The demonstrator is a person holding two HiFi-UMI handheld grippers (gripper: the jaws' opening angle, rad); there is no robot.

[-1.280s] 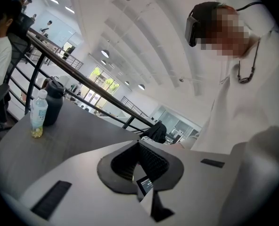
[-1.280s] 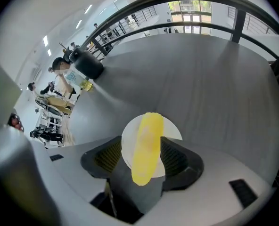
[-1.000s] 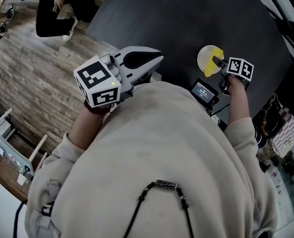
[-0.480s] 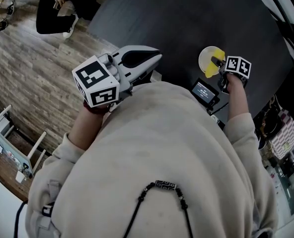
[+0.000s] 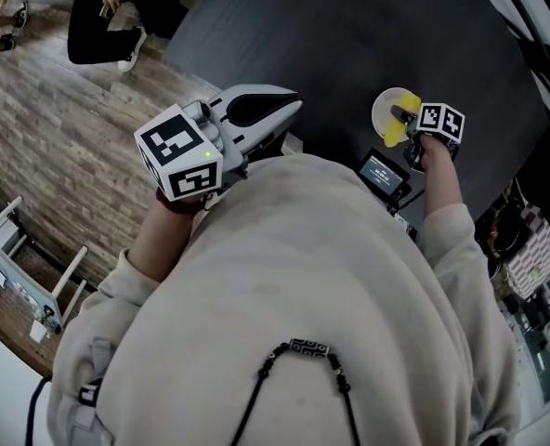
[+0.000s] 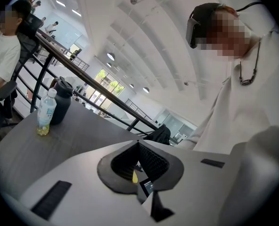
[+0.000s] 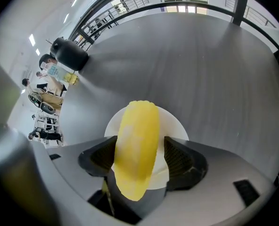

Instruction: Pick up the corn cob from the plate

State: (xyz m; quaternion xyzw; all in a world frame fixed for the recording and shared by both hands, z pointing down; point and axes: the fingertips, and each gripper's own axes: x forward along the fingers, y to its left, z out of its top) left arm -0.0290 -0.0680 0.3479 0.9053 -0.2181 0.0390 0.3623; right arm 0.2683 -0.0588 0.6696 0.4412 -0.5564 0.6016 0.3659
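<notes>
A yellow corn cob (image 7: 135,149) lies on a small white plate (image 7: 175,126) on the dark table. My right gripper (image 7: 140,158) points steeply down over it. Its jaws are opening, with the cob between them. The left pad sits against the cob's side, and a gap shows at the right pad (image 7: 184,161). In the head view the right gripper (image 5: 407,117) hangs over the plate (image 5: 385,105), and part of the corn (image 5: 395,130) shows. My left gripper (image 5: 289,110) is held near my chest, off the table, with its tips together and nothing held.
A small device with a lit screen (image 5: 382,173) lies on the table just near the plate. A clear bottle (image 6: 46,112) and a dark flask (image 6: 61,100) stand at the table's far end. A seated person (image 5: 108,17) is beyond the table, on a wooden floor.
The right gripper has sunk a little toward the plate, and its marker cube has shifted slightly in the head view. The left gripper has stayed where it was.
</notes>
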